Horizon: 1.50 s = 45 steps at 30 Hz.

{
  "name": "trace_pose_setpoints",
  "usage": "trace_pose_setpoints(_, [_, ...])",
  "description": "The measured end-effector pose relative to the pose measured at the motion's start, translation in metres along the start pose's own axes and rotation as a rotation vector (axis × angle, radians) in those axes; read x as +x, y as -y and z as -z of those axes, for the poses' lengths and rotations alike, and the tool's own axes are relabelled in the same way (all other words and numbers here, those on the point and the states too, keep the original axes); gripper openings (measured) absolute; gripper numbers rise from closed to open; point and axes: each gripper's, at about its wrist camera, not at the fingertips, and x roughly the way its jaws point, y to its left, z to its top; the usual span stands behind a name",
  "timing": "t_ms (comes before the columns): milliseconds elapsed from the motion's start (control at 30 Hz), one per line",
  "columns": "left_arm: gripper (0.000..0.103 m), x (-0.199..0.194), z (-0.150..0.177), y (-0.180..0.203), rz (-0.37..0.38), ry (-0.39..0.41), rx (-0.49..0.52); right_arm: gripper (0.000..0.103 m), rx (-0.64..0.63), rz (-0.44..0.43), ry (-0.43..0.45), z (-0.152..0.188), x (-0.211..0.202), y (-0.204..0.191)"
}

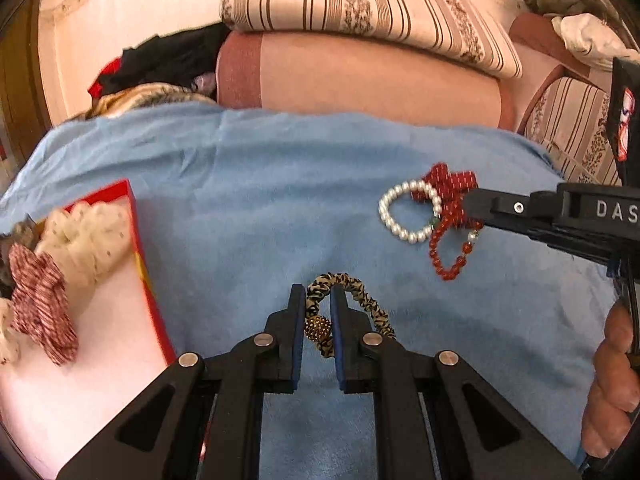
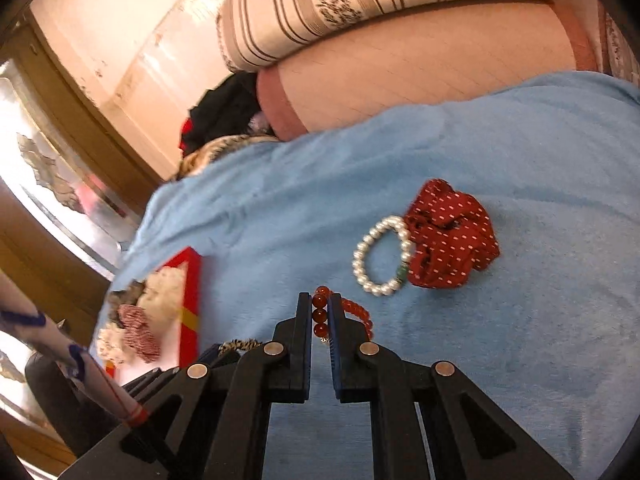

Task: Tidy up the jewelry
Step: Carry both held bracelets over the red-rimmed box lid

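Both grippers work over a blue blanket (image 1: 248, 184) spread on a bed; positions below are given relative to the red-rimmed box (image 1: 138, 240) at the blanket's left edge.

Left gripper (image 1: 318, 308): clenched on a leopard-print hair tie (image 1: 352, 292) with a gold studded bead (image 1: 318, 326). The tie's band sits pinched between the two pads, the rest looping out to the right. This is just right of the box.

Right gripper (image 2: 320, 316): clenched on a red bead bracelet (image 2: 320, 314). Three beads show between the pads, and the remainder trails to the right. In the left wrist view this gripper (image 1: 472, 206) comes in from the right, well away from the box, with the bracelet (image 1: 448, 256) hanging below its tip.

A pearl bracelet (image 2: 378, 258) lies on the blanket further right of the box, touching a dark red dotted scrunchie (image 2: 452, 236) on its far side.

Inside the box: a cream scrunchie (image 1: 92, 236) and a red-and-white striped scrunchie (image 1: 38, 300), side by side against the white floor.

A person's hand (image 1: 612, 380) shows at the right edge of the left wrist view. Striped pillows (image 1: 360, 4) lie beyond the blanket.
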Motion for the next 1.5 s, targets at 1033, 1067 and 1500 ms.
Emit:
trace_pose_setpoints(1033, [0.012, -0.024, -0.01, -0.004, -0.081, 0.103, 0.046, 0.008, -0.049, -0.073, 0.047, 0.003, -0.015, -0.026])
trace_pose_setpoints(1067, [0.012, -0.025, -0.01, -0.004, -0.081, 0.104, 0.046, 0.008, -0.052, -0.073, 0.047, 0.004, -0.015, -0.027])
trace_pose_setpoints(1500, [0.012, -0.029, -0.011, -0.008, -0.09, 0.113, 0.038, 0.008, -0.075, -0.106, 0.038, 0.008, -0.014, -0.039])
